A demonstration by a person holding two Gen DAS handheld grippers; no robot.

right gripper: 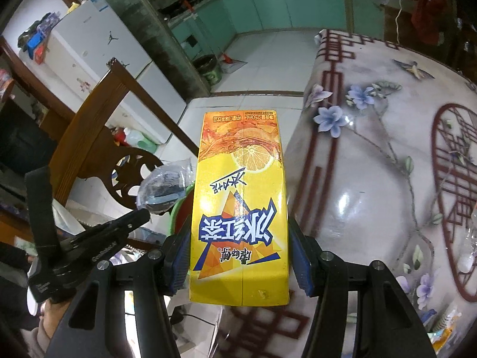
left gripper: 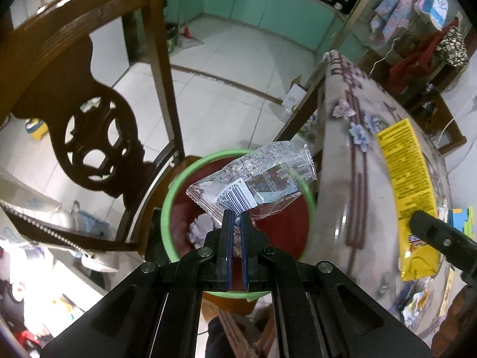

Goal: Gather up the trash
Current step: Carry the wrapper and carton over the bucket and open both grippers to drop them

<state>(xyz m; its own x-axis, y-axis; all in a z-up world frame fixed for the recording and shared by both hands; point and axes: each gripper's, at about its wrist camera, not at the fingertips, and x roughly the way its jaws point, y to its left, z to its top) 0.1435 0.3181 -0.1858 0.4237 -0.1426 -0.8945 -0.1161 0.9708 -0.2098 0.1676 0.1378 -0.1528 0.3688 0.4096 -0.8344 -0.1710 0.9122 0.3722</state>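
My left gripper (left gripper: pixel 236 217) is shut on a clear plastic wrapper (left gripper: pixel 253 179) with a barcode, holding it over a green-rimmed bin (left gripper: pixel 176 197) with a red inside and crumpled paper (left gripper: pixel 202 229) in it. My right gripper (right gripper: pixel 240 256) is shut on a yellow iced-tea carton (right gripper: pixel 240 208), gripped by its sides near the table's left edge. In the left wrist view the carton (left gripper: pixel 411 185) and a right finger (left gripper: pixel 429 229) show at the right. In the right wrist view the left gripper (right gripper: pixel 143 211), the wrapper (right gripper: pixel 167 188) and a bit of the bin rim (right gripper: pixel 179 205) show at the left.
A dark wooden chair (left gripper: pixel 89 113) stands left of the bin. The round table (right gripper: pixel 387 179) with a flowered glossy cloth fills the right. More packets (right gripper: pixel 444 328) lie on its near right edge. White tiled floor (left gripper: pixel 223 74) lies beyond, with teal cabinets (left gripper: pixel 268 6) at the back.
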